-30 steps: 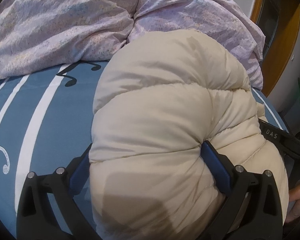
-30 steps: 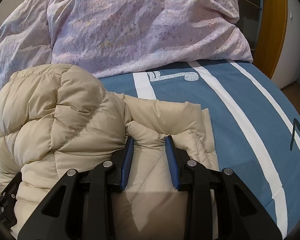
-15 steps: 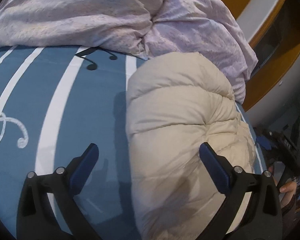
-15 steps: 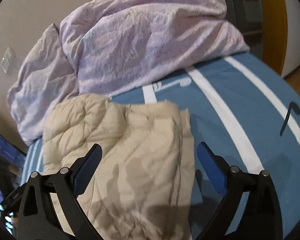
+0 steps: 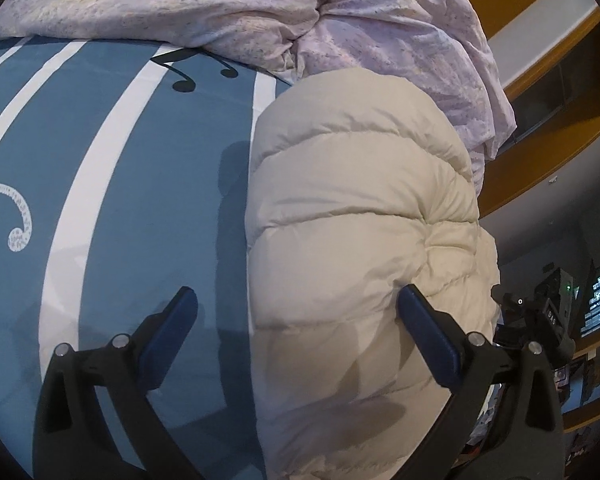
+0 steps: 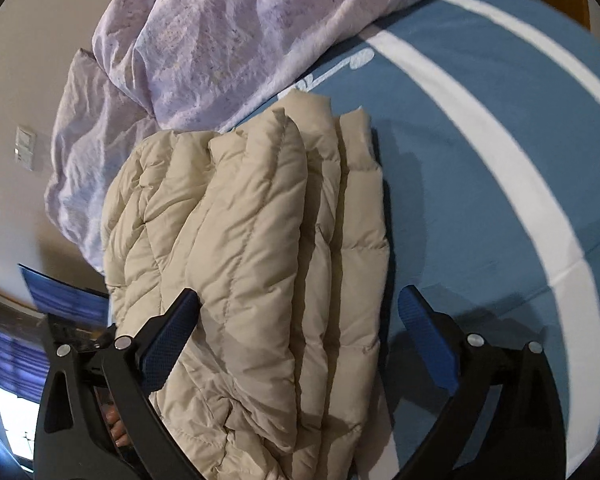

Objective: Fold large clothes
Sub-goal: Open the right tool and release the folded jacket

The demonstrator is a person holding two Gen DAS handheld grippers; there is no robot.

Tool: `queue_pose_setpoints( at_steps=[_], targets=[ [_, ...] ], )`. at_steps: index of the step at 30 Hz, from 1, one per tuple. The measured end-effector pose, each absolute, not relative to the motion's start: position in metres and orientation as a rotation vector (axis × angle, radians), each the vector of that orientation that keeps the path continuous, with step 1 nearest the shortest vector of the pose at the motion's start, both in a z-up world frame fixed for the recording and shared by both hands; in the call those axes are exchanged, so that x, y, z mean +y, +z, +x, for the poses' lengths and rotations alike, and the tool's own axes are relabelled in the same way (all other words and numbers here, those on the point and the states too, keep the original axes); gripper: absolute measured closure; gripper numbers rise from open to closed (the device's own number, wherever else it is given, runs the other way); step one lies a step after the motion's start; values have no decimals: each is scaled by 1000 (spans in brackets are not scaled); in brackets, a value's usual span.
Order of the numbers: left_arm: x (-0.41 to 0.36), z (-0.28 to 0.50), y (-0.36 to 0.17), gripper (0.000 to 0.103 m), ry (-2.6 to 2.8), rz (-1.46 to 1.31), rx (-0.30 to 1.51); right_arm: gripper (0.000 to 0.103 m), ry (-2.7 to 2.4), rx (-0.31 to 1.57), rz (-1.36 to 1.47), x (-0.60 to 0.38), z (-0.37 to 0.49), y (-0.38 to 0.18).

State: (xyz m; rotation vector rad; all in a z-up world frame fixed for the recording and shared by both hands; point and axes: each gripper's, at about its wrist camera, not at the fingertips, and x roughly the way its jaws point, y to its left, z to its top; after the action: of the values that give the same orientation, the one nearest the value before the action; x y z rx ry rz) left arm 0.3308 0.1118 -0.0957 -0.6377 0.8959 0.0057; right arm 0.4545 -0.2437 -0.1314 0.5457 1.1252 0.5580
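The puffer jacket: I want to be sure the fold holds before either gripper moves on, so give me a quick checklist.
1. Left gripper open, not clamping the beige puffer jacket: ok.
2. Right gripper open, jacket not pinched: ok.
3. Jacket layers stacked in a bundle: ok.
4. Edges aligned: not ok, they step out unevenly.
5. Bundle fully on the blue bedsheet: cannot tell, near end hidden.
6. Clear of the lilac duvet: cannot tell, far edge lies close to it.
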Motion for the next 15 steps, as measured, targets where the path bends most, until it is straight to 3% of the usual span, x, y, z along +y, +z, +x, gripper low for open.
queue_pose_setpoints(
  at_steps=[15],
  targets=[
    [112, 343, -104, 3, -44, -672, 905, 1, 701, 1127, 576, -235, 460, -142]
  ],
)
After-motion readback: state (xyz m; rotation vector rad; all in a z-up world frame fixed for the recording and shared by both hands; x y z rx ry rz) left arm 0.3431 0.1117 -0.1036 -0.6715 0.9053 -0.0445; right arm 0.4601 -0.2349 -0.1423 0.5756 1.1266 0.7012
